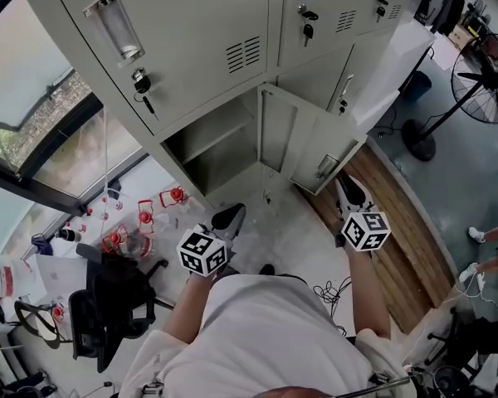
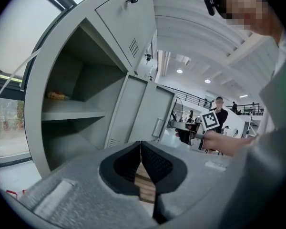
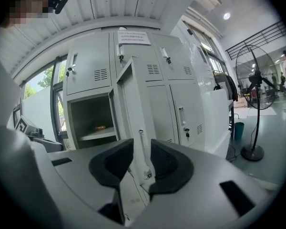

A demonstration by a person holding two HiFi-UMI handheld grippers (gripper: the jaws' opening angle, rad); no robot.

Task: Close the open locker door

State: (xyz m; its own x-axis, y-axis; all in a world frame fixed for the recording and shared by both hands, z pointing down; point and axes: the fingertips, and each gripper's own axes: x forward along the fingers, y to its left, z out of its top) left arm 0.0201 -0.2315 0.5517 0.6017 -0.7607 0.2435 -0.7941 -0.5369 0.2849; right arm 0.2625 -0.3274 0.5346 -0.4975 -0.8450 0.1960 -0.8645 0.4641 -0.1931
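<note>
Head view first. Locker door (image 1: 314, 149) swung wide open at 12 o'clock, edge-on toward the person, its compartment (image 1: 216, 143) gaping just at the door's 9 o'clock. Right gripper (image 1: 347, 191) up close beside the door's free edge, at about 4 o'clock of it. Left gripper (image 1: 229, 219) low at 6 o'clock of the compartment, touching nothing. Standing fan (image 1: 484, 77) well apart at 2 o'clock, office chair (image 1: 108, 305) down at 8 o'clock.

Over to the left gripper view. Jaws clenched, tips pressed together, nothing between them. Open door straight ahead at 12 o'clock, compartment with its shelf (image 2: 71, 114) at 10 o'clock.

Now the right gripper view. Jaws released and parted, the door's edge showing up the gap at 12 o'clock, pads not pressing on it. Small orange item (image 3: 100, 127) lying on the shelf at 10 o'clock.
</note>
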